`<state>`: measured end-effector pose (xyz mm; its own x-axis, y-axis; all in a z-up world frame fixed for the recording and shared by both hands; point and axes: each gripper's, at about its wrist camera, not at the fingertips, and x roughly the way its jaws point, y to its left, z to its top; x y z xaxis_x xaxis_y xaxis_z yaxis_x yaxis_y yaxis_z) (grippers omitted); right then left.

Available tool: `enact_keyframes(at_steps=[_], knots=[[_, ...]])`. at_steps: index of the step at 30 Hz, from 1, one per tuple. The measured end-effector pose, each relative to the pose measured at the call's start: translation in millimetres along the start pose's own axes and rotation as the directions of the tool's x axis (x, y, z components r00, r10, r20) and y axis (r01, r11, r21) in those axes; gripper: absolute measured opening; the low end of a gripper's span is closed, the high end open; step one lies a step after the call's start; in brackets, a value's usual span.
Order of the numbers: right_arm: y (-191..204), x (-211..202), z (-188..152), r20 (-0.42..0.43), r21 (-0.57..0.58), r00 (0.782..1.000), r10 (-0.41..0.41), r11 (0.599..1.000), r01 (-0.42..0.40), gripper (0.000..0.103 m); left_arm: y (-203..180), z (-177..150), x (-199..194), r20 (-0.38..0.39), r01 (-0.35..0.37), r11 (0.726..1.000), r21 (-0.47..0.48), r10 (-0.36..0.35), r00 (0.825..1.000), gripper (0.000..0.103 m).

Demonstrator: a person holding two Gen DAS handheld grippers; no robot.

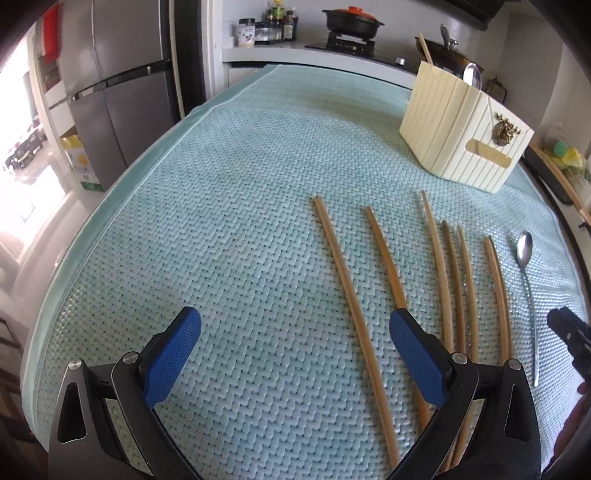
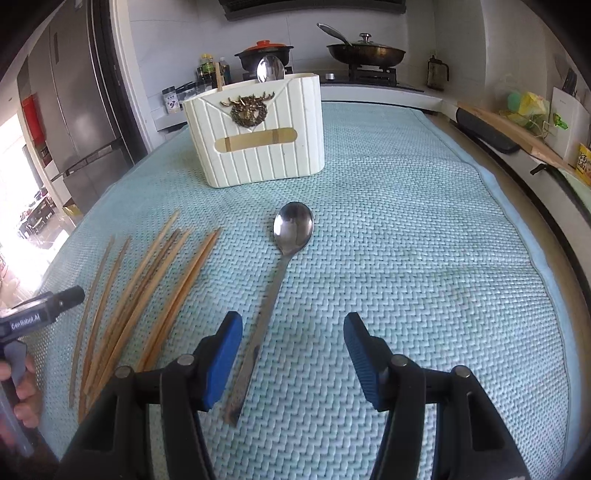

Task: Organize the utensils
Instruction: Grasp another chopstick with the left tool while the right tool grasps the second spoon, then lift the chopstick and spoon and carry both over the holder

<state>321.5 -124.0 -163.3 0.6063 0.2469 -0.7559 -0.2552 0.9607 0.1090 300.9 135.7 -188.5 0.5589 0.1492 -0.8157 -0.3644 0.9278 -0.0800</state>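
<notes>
Several wooden chopsticks (image 1: pixel 347 295) lie side by side on the pale green woven mat (image 1: pixel 221 221), and a steel spoon (image 1: pixel 526 280) lies to their right. My left gripper (image 1: pixel 295 325) hangs open above the mat, one chopstick running between its fingers and another under its right finger. In the right wrist view the spoon (image 2: pixel 291 229) lies bowl-up, its handle just inside the left finger of my open right gripper (image 2: pixel 293 328). The chopsticks (image 2: pixel 147 291) fan out at left. A cream ribbed utensil holder (image 2: pixel 258 136) stands behind, a spoon and a chopstick standing in it.
The other hand-held gripper body (image 2: pixel 33 317) with a person's hand shows at the left edge. A fridge (image 1: pixel 110 92) stands at left. A stove with a black pot (image 1: pixel 351 18) and a pan (image 2: pixel 365 51) lines the counter behind; a cutting board (image 2: pixel 517 136) sits at right.
</notes>
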Motion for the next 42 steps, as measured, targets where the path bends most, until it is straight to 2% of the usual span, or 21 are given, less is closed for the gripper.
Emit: enact_keyframes(at_steps=[4, 6, 10, 13, 19, 21, 22, 24, 27, 28, 29, 34, 38, 42], knots=[[5.4, 30.2, 20.9, -0.042, -0.003, 0.999, -0.003, 1.0, 0.003, 0.058, -0.7, 8.2, 16.4, -0.033, -0.026, 1.0, -0.001, 0.026, 0.999, 0.102], [12.1, 45.8, 31.2, -0.055, -0.034, 0.998, -0.042, 0.999, 0.04, 0.059, -1.2, 12.5, 21.1, -0.034, -0.061, 0.998, 0.007, 0.062, 0.998, 0.102], [26.2, 67.8, 50.4, -0.06, -0.093, 0.993, -0.106, 0.991, 0.101, 0.061, 1.1, 25.1, 31.0, -0.042, -0.063, 0.998, 0.007, 0.063, 0.997, 0.102], [26.6, 76.2, 60.9, -0.064, -0.063, 0.991, -0.121, 0.991, 0.117, 0.062, 3.2, 33.4, 35.6, -0.05, -0.051, 0.999, 0.009, 0.051, 0.997, 0.102], [28.6, 82.2, 67.9, -0.055, -0.051, 0.989, -0.136, 0.99, 0.133, 0.061, 3.9, 44.7, 35.4, -0.081, 0.06, 0.998, -0.001, -0.06, 0.995, 0.099], [27.9, 81.7, 68.7, -0.047, -0.054, 0.99, -0.135, 0.99, 0.133, 0.055, -6.1, 47.2, 37.6, -0.085, 0.048, 0.998, 0.033, -0.045, 0.995, 0.093], [29.5, 80.8, 68.6, -0.04, -0.057, 0.99, -0.139, 0.989, 0.136, 0.052, -12.2, 47.7, 39.1, -0.08, 0.035, 0.998, 0.058, -0.03, 0.996, 0.085], [30.7, 81.3, 70.2, -0.031, -0.062, 0.989, -0.147, 0.988, 0.145, 0.036, -24.1, 48.3, 41.7, -0.063, 0.004, 0.994, 0.108, 0.003, 0.998, 0.076], [29.7, 81.8, 73.4, -0.029, -0.067, 0.99, -0.139, 0.988, 0.137, 0.036, -30.0, 49.1, 38.3, -0.055, 0.031, 0.993, 0.113, -0.025, 0.998, 0.036], [28.7, 81.9, 75.2, -0.027, -0.07, 0.991, -0.13, 0.989, 0.128, 0.036, -28.8, 49.0, 37.6, -0.056, 0.051, 0.993, 0.103, -0.046, 0.997, 0.016], [28.6, 80.8, 75.9, -0.023, -0.074, 0.993, -0.117, 0.991, 0.115, 0.036, -23.5, 51.0, 39.1, -0.057, 0.073, 0.993, 0.091, -0.068, 0.996, 0.007], [18.7, 65.8, 78.5, -0.003, -0.062, 0.999, -0.054, 0.997, 0.053, 0.036, -6.4, 52.3, 32.4, -0.048, 0.169, 0.985, 0.016, -0.168, 0.985, 0.004], [18.0, 32.3, 80.6, 0.067, -0.06, 0.998, 0.013, 0.998, -0.009, 0.036, -6.4, 52.9, 5.9, 0.018, 0.215, 0.976, 0.015, -0.216, 0.976, 0.004], [18.5, -7.5, 78.7, 0.142, -0.076, 0.987, 0.073, 0.995, -0.063, 0.036, -5.0, 53.3, -31.7, 0.092, 0.256, 0.966, 0.037, -0.259, 0.961, 0.004]])
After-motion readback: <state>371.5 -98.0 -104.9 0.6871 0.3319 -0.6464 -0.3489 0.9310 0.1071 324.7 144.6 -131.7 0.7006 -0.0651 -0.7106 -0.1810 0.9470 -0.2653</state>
